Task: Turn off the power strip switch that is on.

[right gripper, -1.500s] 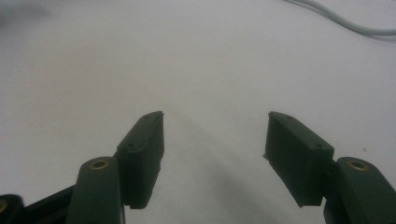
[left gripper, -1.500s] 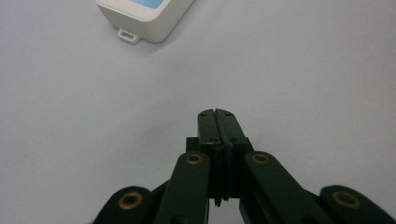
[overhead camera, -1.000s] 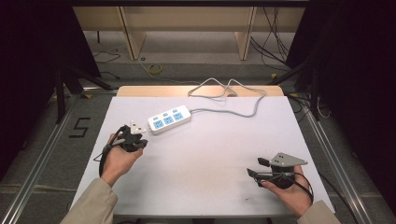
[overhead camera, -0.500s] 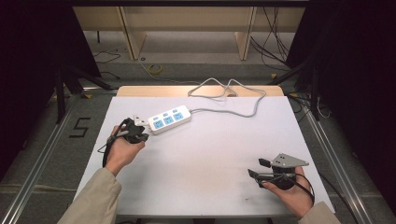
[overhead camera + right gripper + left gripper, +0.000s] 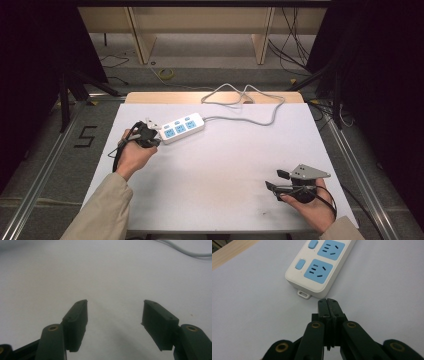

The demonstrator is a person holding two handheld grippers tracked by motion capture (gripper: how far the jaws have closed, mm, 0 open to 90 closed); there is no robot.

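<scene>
White plastic power strip (image 5: 182, 128) with three blue sockets lies at the far left of the white table (image 5: 220, 165), its one grey cable (image 5: 250, 112) trailing off the far edge. The left gripper (image 5: 148, 135) has advanced from the near-left to the strip's left end, its jaws clenched on nothing just short of the casing, which suggests a push or grab there is coming. The right gripper (image 5: 276, 186), released and wide, has stayed at the near right.

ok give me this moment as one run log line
left tongs: shut, empty, tips just short of white plastic power strip with blue sockets | right tongs: open, empty, over bare white table | strip cable: grey, trailing to far edge
</scene>
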